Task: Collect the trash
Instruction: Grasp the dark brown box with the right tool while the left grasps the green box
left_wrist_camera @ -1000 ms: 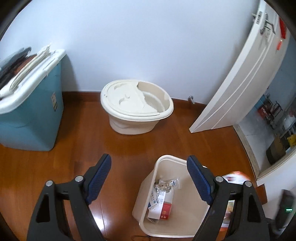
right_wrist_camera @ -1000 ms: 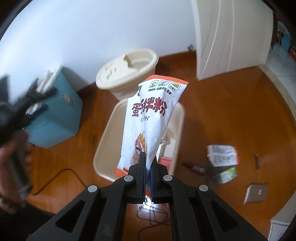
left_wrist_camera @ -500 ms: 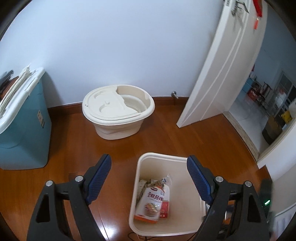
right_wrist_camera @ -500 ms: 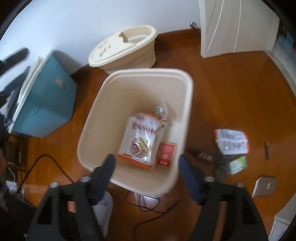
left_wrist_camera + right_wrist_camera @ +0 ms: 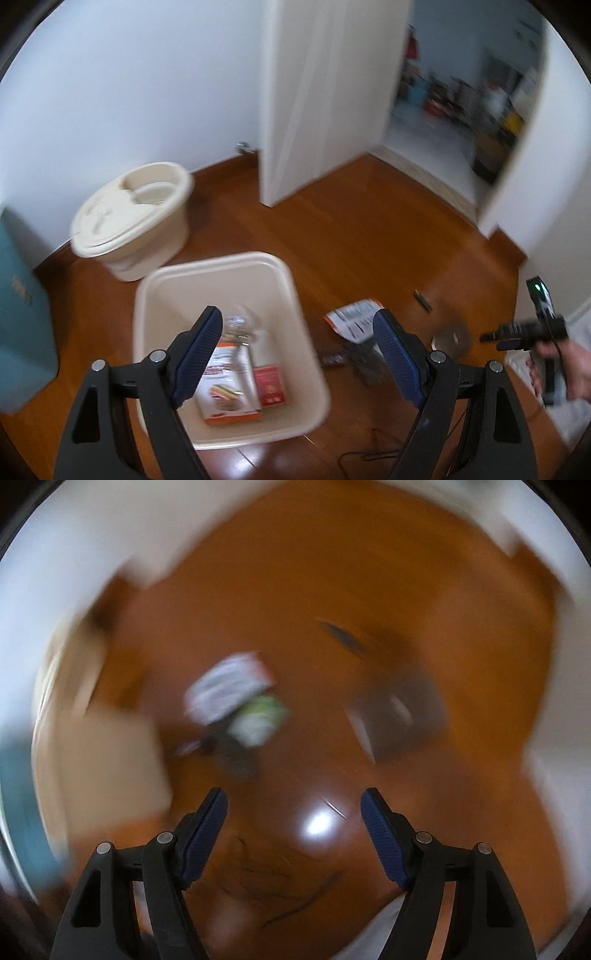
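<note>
A cream bin stands on the wood floor and holds a white and orange food pouch, a small red box and a crumpled clear wrapper. My left gripper is open and empty above the bin's right rim. On the floor right of the bin lie a white and red wrapper and a dark wrapper. The right wrist view is blurred: my right gripper is open and empty above the white wrapper, a green wrapper and dark scraps.
A round cream tub with lid stands by the wall, a teal box at the left. A white door stands open onto another room. A grey flat square and a small dark stick lie on the floor. A black cable runs below the right gripper.
The right gripper opened and dropped the food pouch into the bin, then swung right toward the wrappers on the floor. The left gripper also turned right, still open.
</note>
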`<state>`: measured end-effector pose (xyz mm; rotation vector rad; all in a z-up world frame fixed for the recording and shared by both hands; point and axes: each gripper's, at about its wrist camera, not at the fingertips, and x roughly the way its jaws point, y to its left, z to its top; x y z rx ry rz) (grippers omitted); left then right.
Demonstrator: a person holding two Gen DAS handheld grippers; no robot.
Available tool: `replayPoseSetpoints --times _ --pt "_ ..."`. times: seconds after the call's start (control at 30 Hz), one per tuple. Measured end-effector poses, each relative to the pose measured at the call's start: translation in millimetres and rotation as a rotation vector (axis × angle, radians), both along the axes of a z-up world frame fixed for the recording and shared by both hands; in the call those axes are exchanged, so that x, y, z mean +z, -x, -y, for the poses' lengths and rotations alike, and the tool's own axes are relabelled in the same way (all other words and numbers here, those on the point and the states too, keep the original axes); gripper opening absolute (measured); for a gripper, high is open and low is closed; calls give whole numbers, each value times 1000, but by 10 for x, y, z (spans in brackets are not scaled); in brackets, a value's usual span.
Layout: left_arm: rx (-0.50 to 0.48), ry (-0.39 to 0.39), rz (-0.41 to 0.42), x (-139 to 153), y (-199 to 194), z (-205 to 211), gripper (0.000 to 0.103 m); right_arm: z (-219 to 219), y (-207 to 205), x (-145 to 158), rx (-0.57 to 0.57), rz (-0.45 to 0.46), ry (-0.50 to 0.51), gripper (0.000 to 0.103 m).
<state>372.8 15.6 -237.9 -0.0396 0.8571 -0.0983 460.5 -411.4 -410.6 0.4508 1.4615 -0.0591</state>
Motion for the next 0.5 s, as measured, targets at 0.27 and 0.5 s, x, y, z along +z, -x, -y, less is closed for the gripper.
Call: replayPoseSetpoints --times 0.27,0.5 --pt "-56 -30 -36 -445 -96 522 84 1215 51 -1339 -679 -178 -159 100" --pt "-51 -25 -64 -750 -194 649 84 1236 -469 -1743 -716 -228 -59 103"
